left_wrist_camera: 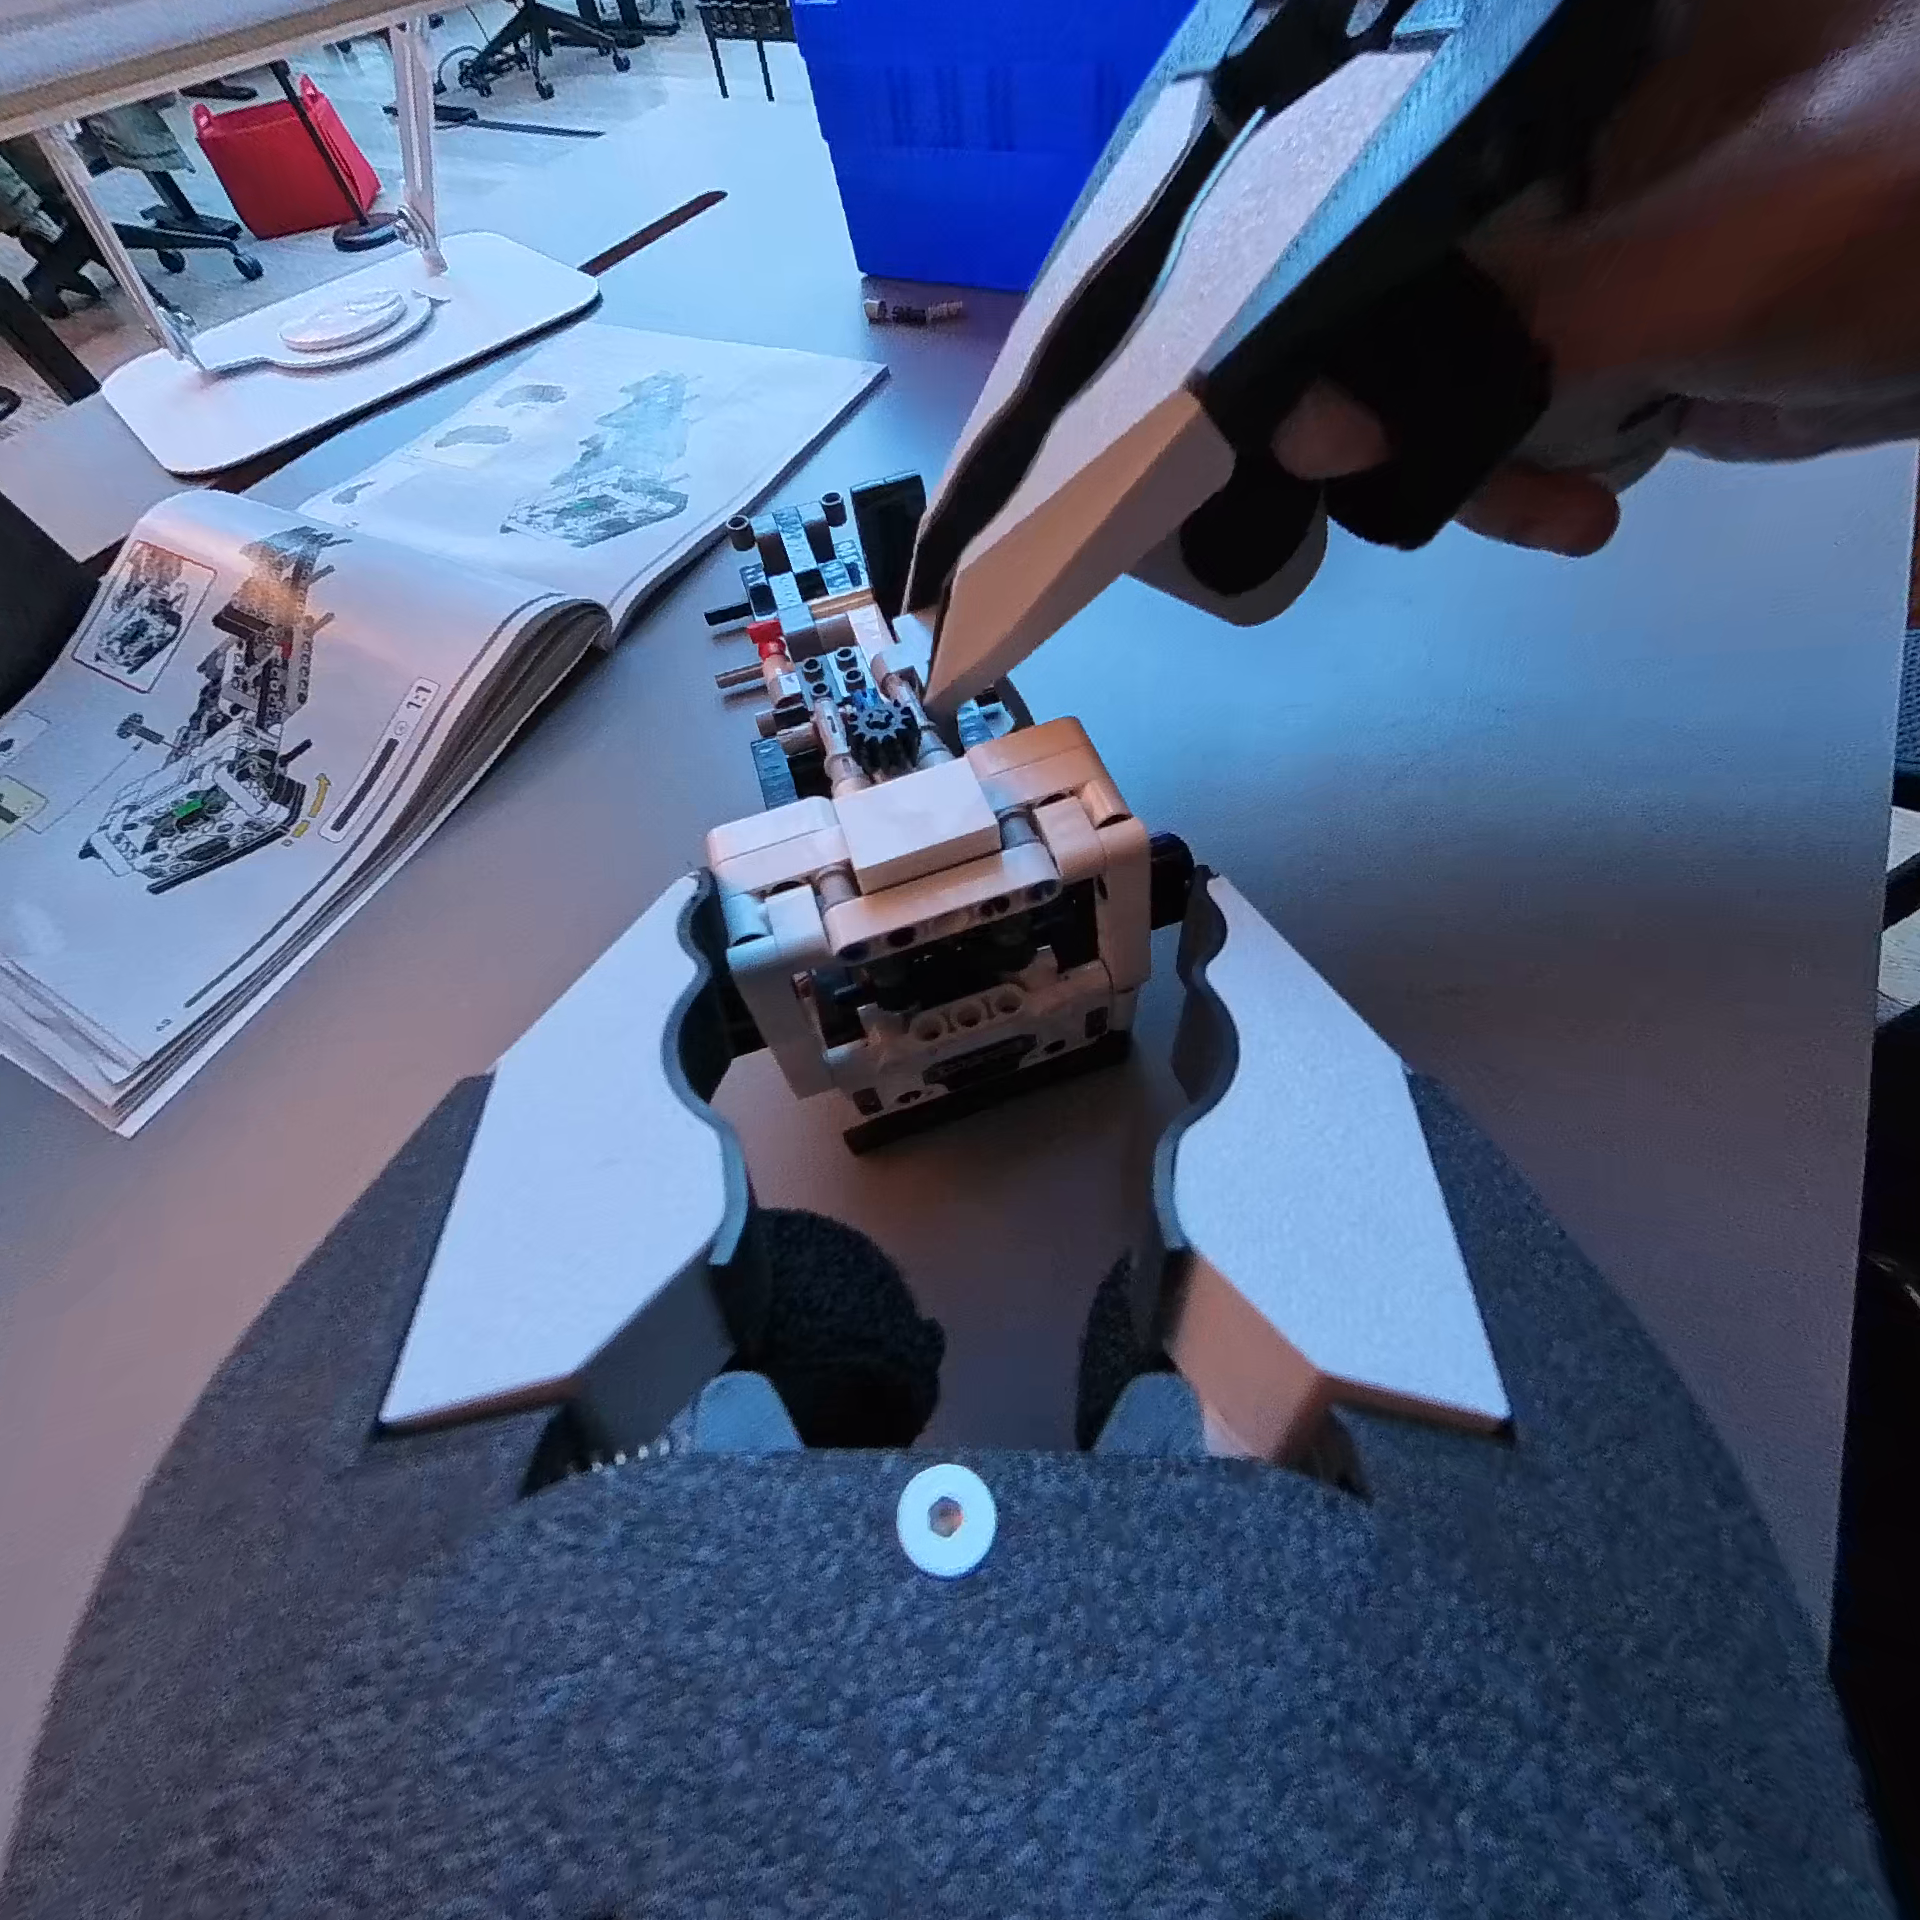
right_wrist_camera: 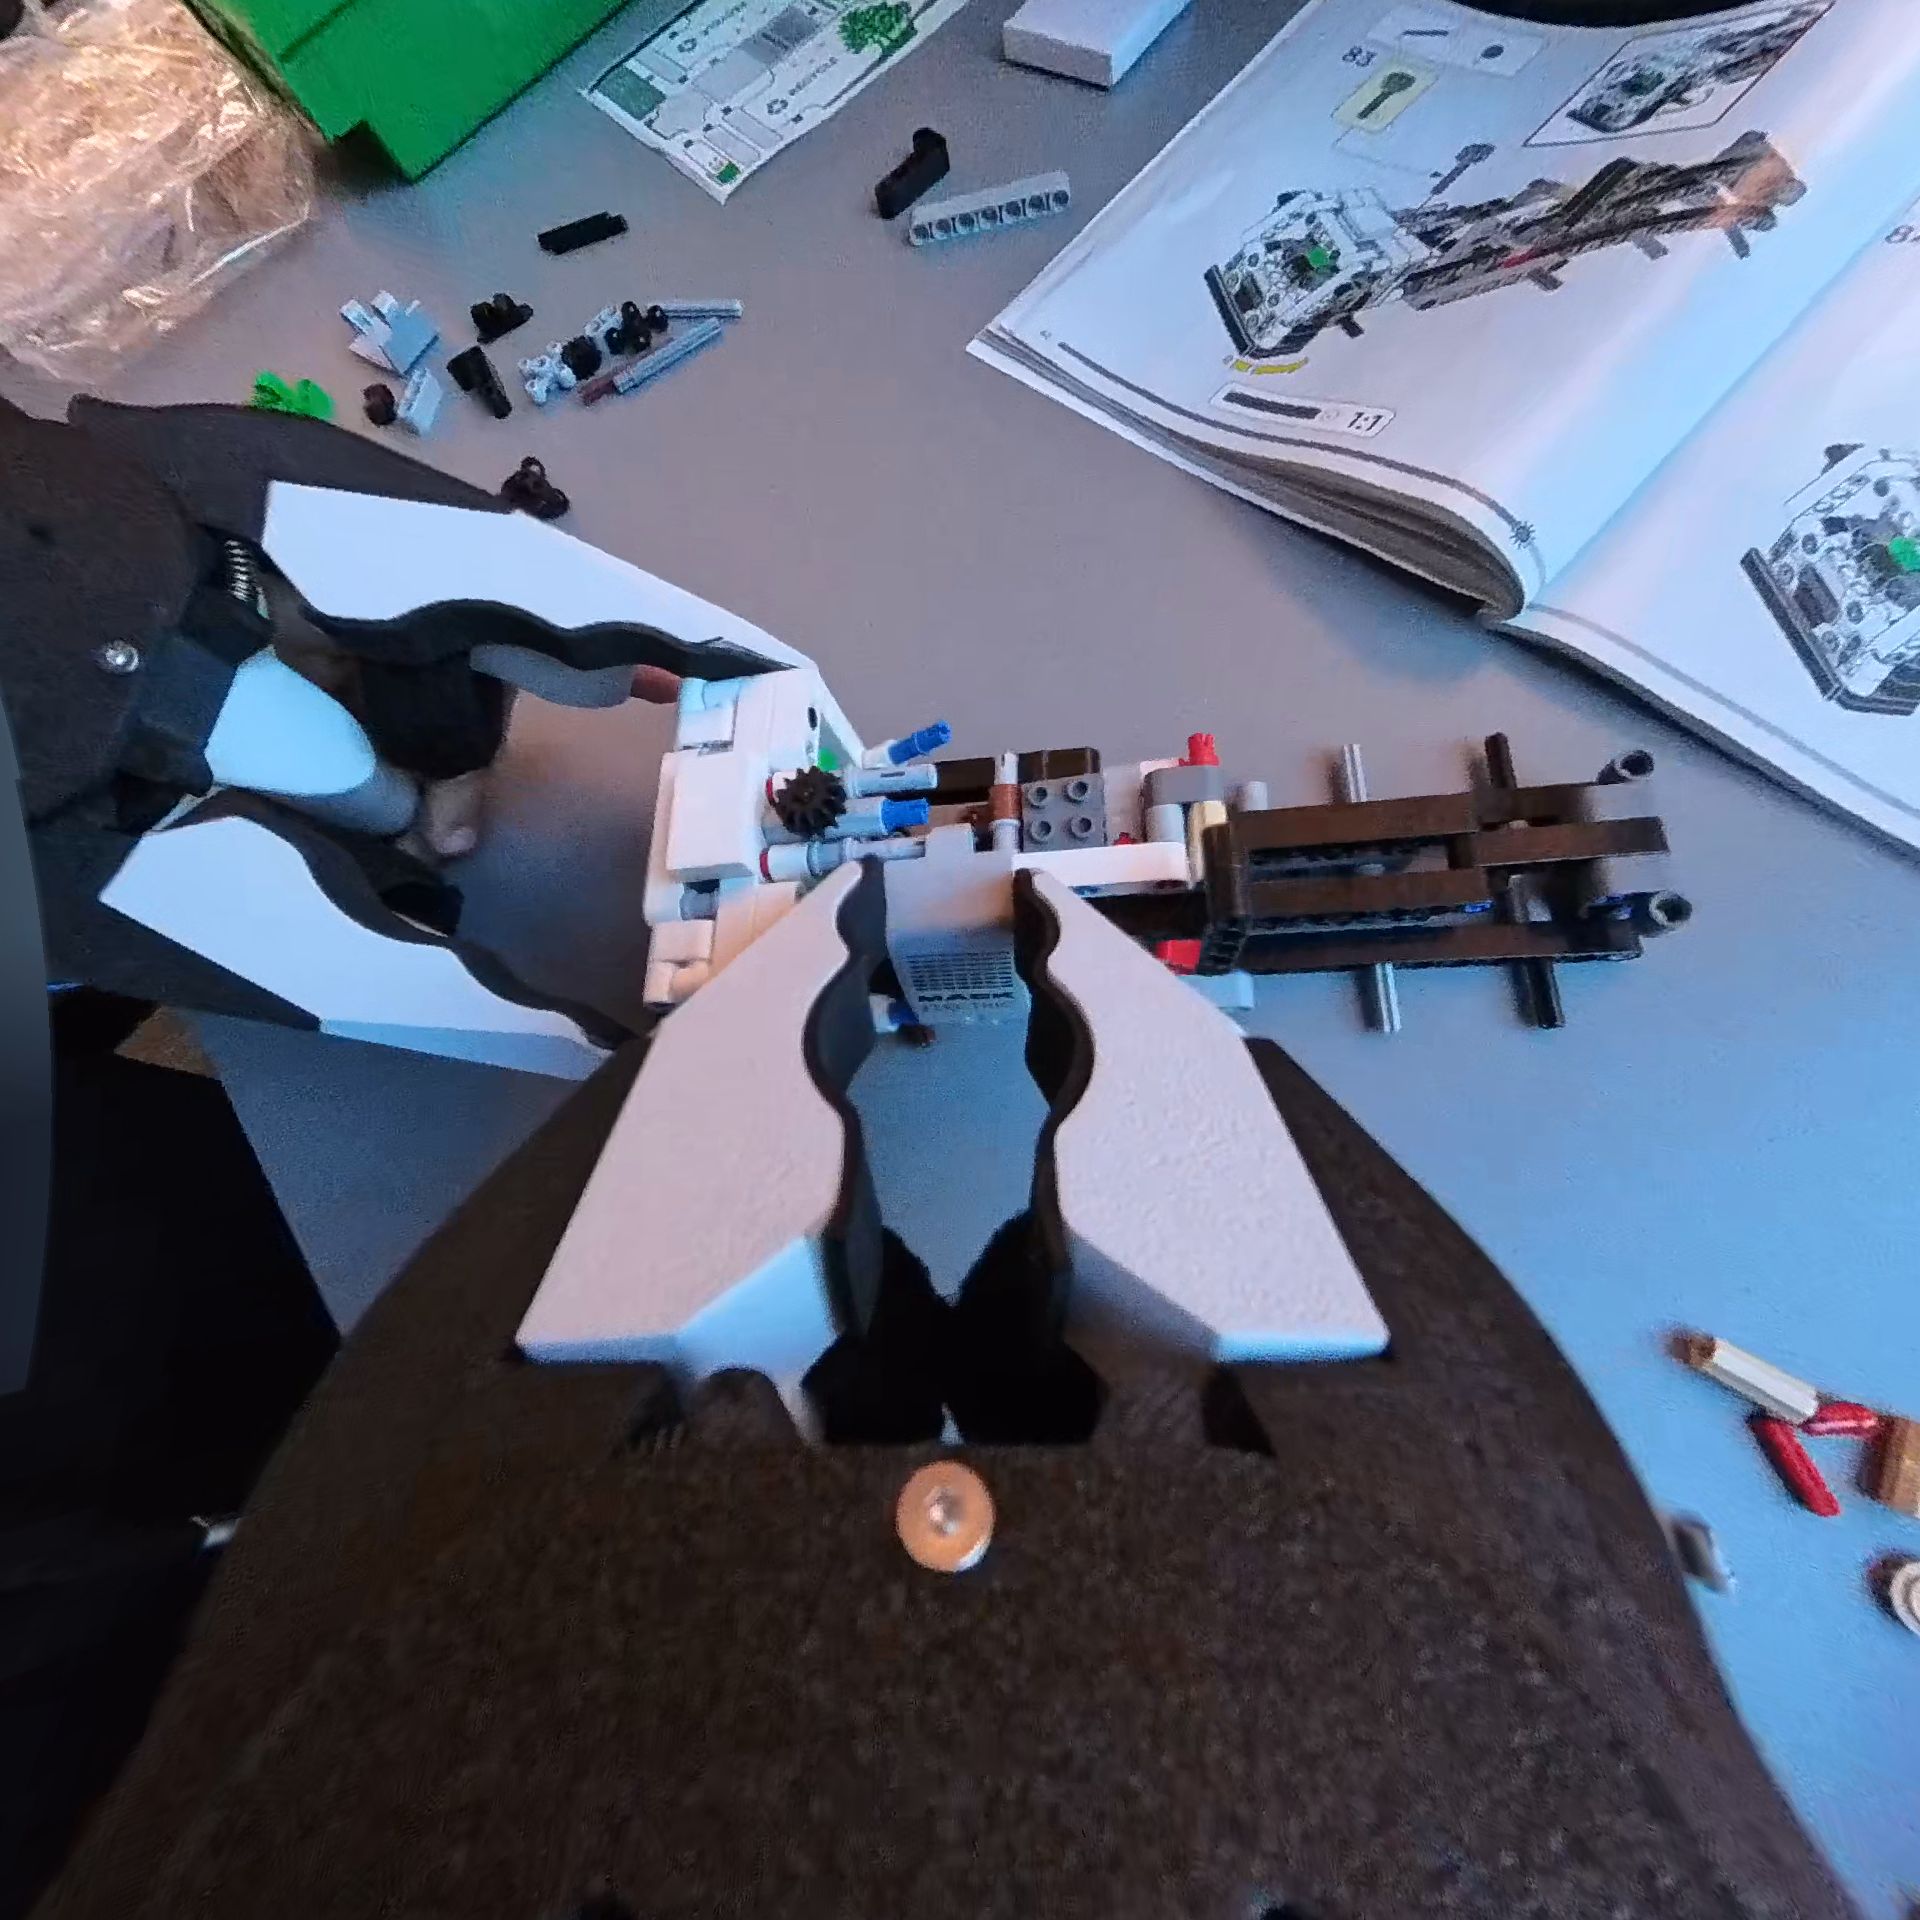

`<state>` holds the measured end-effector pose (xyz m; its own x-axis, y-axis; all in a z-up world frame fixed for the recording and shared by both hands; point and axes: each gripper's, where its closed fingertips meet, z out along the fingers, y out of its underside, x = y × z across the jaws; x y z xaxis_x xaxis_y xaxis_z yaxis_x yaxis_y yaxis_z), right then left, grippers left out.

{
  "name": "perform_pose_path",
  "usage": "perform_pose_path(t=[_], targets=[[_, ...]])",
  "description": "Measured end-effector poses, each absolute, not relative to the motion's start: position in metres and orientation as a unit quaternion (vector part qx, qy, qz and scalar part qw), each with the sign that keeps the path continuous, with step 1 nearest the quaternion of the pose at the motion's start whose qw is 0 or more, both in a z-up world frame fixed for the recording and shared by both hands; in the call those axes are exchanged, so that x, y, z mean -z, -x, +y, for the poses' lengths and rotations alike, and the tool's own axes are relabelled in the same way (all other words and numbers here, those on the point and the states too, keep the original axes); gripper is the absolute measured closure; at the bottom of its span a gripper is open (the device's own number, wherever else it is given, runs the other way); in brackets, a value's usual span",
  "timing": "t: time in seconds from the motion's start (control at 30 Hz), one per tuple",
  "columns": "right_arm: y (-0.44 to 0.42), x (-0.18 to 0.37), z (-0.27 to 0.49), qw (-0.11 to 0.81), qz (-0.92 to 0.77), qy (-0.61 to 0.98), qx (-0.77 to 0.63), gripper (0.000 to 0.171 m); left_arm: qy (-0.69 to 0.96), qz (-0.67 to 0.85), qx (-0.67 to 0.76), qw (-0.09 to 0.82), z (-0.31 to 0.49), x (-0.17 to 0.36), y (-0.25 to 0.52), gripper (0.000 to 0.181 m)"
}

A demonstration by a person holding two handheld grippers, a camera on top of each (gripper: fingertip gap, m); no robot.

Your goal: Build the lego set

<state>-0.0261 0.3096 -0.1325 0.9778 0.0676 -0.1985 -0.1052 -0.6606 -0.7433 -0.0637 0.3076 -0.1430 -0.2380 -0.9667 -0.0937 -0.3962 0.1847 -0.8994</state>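
The long lego model point(left_wrist_camera: 925, 904) lies on the grey table, with a white cab at my end and a black frame point(right_wrist_camera: 1434, 883) at the far end. My left gripper point(left_wrist_camera: 951, 883) is shut on the cab, one finger on each side; it also shows in the right wrist view point(right_wrist_camera: 707, 847). A black gear point(right_wrist_camera: 808, 802) sits just behind the cab. My right gripper point(right_wrist_camera: 943, 883) is shut on a small white printed piece point(right_wrist_camera: 951, 966), held against the model's side behind the cab. In the left wrist view, the right gripper point(left_wrist_camera: 930, 665) comes down from the upper right.
An open instruction booklet point(right_wrist_camera: 1455, 312) lies beside the model. Several loose small pieces point(right_wrist_camera: 540, 353) are scattered beyond the left gripper, and red pieces point(right_wrist_camera: 1797, 1444) lie at the right. A green box point(right_wrist_camera: 416, 73), a plastic bag point(right_wrist_camera: 125, 177) and a blue bin point(left_wrist_camera: 966, 135) stand farther off.
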Motion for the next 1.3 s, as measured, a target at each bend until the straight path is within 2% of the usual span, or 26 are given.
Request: perform_pose_path(t=[0.27, 0.63, 0.77, 1.07, 1.3], targets=[[0.027, 0.133, 0.308, 0.401, 0.053, 0.901, -0.158, 0.148, 0.5, 0.681, 0.397, 0.359, 0.307, 0.143, 0.064, 0.095], [0.025, 0.135, 0.304, 0.335, -0.039, 0.941, 0.001, 0.148, 0.497, 0.684, 0.396, 0.359, 0.306, 0.143, 0.064, 0.095], [0.026, 0.135, 0.303, 0.326, -0.032, 0.944, -0.038, 0.148, 0.496, 0.684, 0.397, 0.357, 0.305, 0.143, 0.064, 0.095], [0.026, 0.136, 0.301, 0.238, -0.058, 0.967, -0.067, 0.148, 0.491, 0.688, 0.398, 0.357, 0.303, 0.144, 0.064, 0.095], [0.026, 0.136, 0.296, 0.121, -0.035, 0.987, -0.103, 0.148, 0.488, 0.69, 0.397, 0.358, 0.302, 0.144, 0.064, 0.095]])
